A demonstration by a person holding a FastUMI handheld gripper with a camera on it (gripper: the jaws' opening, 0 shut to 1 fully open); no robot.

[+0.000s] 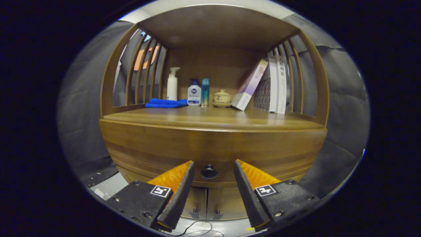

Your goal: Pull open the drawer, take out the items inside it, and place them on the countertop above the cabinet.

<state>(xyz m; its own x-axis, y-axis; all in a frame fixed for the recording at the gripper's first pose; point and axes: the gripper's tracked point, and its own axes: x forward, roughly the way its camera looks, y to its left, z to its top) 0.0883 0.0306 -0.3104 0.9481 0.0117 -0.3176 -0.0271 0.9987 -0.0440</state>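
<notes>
In the gripper view, the gripper (213, 166) faces the wooden cabinet (213, 144) head-on with its fingers spread wide apart and nothing held. The drawer (158, 148) is closed, its front a broad band just under the countertop (210, 118). The dark round drawer knob (209, 171) sits in the gap between the two fingertips, touched by neither as far as can be seen; nothing stands between the fingers and the knob. The contents of the drawer are hidden behind its front.

Below the knob, two lower cabinet doors (207, 204) meet at a centre seam, each with a small handle near that seam. A thin dark cable (197, 228) lies looped on the pale floor under them.

Above the knob, the countertop's front half is bare wood. Along its back stand, up and left of the knob, a folded blue cloth (164, 103) with a white pump bottle (172, 84) just behind it. More directly above the knob are a white bottle with a dark cap (194, 93), a slim teal bottle (205, 91) beside it, and a small lidded ceramic pot (222, 97) on a saucer. Up and right of the knob, a book (250, 85) leans against several upright books (274, 85). Slatted wooden sides (148, 70) and a wooden top close in the shelf.
</notes>
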